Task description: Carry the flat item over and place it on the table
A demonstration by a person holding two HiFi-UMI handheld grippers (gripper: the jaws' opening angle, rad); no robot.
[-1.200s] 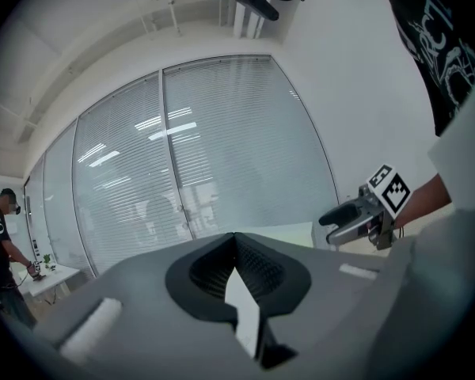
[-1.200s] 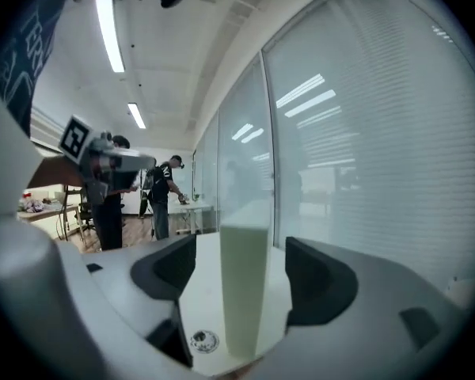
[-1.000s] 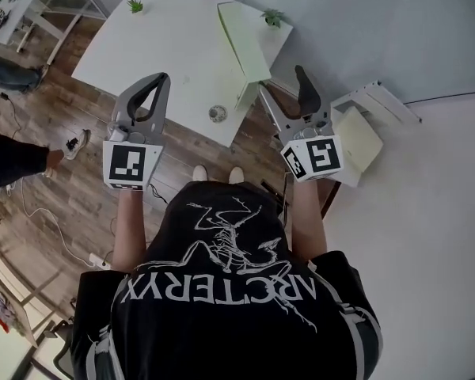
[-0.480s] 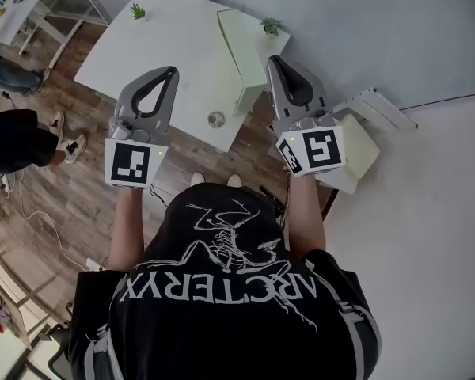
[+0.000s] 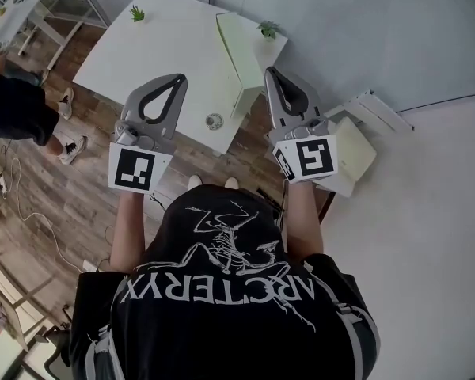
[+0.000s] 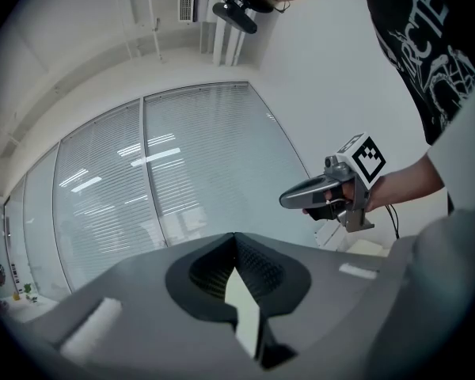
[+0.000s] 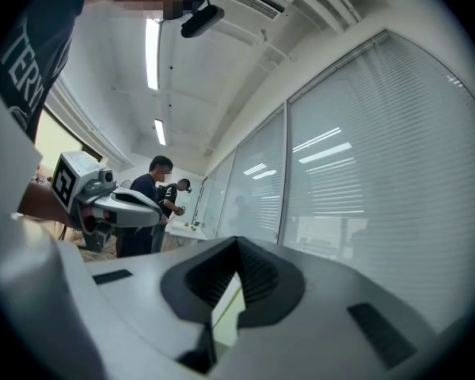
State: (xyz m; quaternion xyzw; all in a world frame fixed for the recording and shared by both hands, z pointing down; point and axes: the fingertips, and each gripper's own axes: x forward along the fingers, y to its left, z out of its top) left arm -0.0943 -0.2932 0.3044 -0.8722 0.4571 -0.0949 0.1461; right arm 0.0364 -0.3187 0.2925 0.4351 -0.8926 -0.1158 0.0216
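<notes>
Looking down from the head view, both tools are held up in front of the person and both point ahead at the white worktop (image 5: 166,46). The left tool (image 5: 177,80) is clenched, tips touching, with nothing in it. The right tool (image 5: 271,73) is clenched too, and it is also empty. I think the flat item (image 5: 355,145) is the pale board lying on the white stand (image 5: 372,101) at the person's right side, not yet on the worktop. It sits just beside the right tool's marker cube, lower down and off to the right. The right tool is much nearer to it. The left tool is well apart from it, on the other side of the person. The board looks almost square from here, so I cannot tell which side is the long one. The right tool points away from the board, toward the worktop's near right corner. So the next move would likely need that tool to turn right, go down and let its jaws part before it can take an edge. A pale green panel (image 5: 239,42) already stands along the worktop's right edge. A small round thing (image 5: 214,121) lies close to the near edge, so the bare middle looks like the best landing spot.
</notes>
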